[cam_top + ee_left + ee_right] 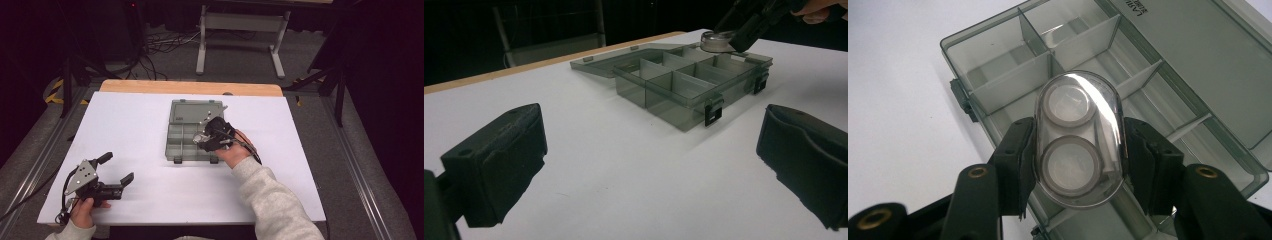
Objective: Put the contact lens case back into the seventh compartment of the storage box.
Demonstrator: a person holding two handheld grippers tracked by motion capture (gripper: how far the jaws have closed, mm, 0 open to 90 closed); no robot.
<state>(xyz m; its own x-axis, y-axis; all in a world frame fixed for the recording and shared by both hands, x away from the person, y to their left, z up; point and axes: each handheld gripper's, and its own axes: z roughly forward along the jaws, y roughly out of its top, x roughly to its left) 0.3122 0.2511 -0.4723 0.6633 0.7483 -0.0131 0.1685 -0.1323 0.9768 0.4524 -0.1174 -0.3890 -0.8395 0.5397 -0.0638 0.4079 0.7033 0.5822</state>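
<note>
While the right gripper (1079, 145) hangs over the open organizer box (193, 131), its two black jaws are closed against the long sides of a clear oval case (1079, 137), which is clamped between the pads. Inside the case, the right gripper view shows two round grey-rimmed discs, one above the other, with a bright glare across the upper end of the transparent shell. The case is held above the box, over the divided compartments of the tray; whether it touches a divider cannot be told. In the high view the right gripper (209, 136) sits over the right half of the tray, the hand (234, 152) behind it and a light grey sleeve (272, 200) running to the bottom edge. The box is smoky translucent grey, its lid (196, 111) laid back flat on the far side, with black latches (713, 112) on the near wall. It rests on a white table sheet (130, 130), near the middle. The left gripper (116, 170) rests well apart from the box, at the near left corner of the sheet, its jaws spread wide with nothing between them; the left gripper view shows bare white surface between its pads (504, 165). That view also catches the case (718, 41) at the far right corner of the tray.
</note>
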